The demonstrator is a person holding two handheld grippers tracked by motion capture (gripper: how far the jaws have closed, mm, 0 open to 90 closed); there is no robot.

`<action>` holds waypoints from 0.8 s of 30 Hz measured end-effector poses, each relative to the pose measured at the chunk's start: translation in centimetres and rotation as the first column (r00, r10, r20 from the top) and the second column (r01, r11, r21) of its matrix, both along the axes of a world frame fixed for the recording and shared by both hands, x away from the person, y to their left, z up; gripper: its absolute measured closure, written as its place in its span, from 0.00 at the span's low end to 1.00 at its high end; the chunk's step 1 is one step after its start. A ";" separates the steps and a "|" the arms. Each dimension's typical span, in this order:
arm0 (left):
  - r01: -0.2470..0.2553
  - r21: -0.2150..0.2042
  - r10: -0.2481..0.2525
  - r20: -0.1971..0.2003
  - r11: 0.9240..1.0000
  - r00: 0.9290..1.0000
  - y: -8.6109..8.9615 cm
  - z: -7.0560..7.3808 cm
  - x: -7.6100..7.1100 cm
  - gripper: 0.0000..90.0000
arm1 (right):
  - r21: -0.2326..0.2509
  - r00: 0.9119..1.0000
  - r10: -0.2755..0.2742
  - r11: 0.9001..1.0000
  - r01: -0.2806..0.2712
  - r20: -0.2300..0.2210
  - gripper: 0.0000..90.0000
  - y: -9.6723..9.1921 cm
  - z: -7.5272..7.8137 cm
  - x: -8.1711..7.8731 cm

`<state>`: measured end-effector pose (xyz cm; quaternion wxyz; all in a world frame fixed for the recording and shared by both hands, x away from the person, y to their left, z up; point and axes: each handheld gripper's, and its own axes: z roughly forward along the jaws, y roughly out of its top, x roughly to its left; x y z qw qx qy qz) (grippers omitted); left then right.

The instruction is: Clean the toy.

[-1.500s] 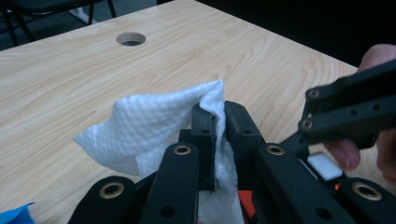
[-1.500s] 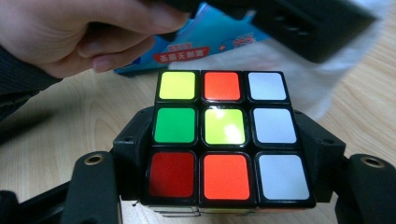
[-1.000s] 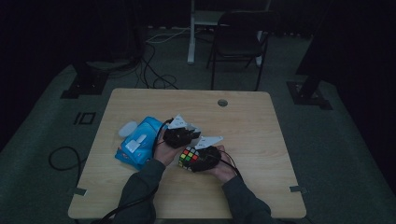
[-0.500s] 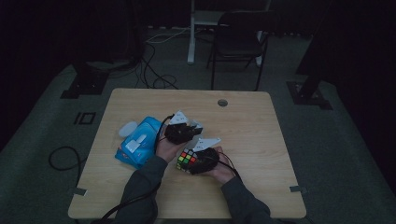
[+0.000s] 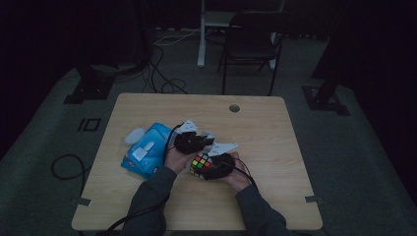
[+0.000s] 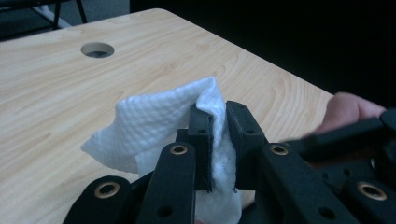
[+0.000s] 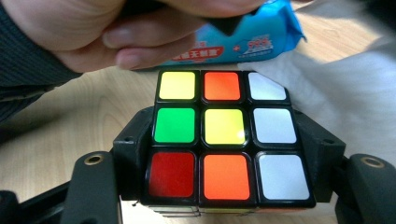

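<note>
Left of centre on the table (image 5: 275, 147), left gripper (image 6: 218, 122) nipping a folded white wipe (image 6: 159, 116) – thin hold, likely to slip free while rubbing. Just right, right gripper (image 7: 229, 154) clamped on the puzzle cube (image 7: 224, 135) – could twist askew under pressure.

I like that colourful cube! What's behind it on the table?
Behind the cube, held in the right gripper, lie a blue wipes pack and a white wipe. The left hand covers the rest of the pack.

A blue wipes pack (image 5: 147, 152) lies on the wooden table (image 5: 275, 132), a chair (image 5: 248, 44) beyond.
</note>
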<state>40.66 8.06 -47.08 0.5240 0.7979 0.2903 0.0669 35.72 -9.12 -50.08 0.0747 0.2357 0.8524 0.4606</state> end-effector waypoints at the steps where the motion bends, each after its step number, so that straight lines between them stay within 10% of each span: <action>1: 0.004 0.002 -0.004 -0.002 1.000 1.000 0.0 -0.1 -0.1 0.91 | 0.001 1.000 -0.004 1.000 0.004 0.004 0.38 -0.1 0.0 0.1; 24: 0.042 0.010 -0.042 -0.036 0.999 0.998 0.3 -0.6 -0.6 0.91 | -0.017 0.999 -0.039 0.999 0.039 0.032 0.38 -1.1 0.2 0.4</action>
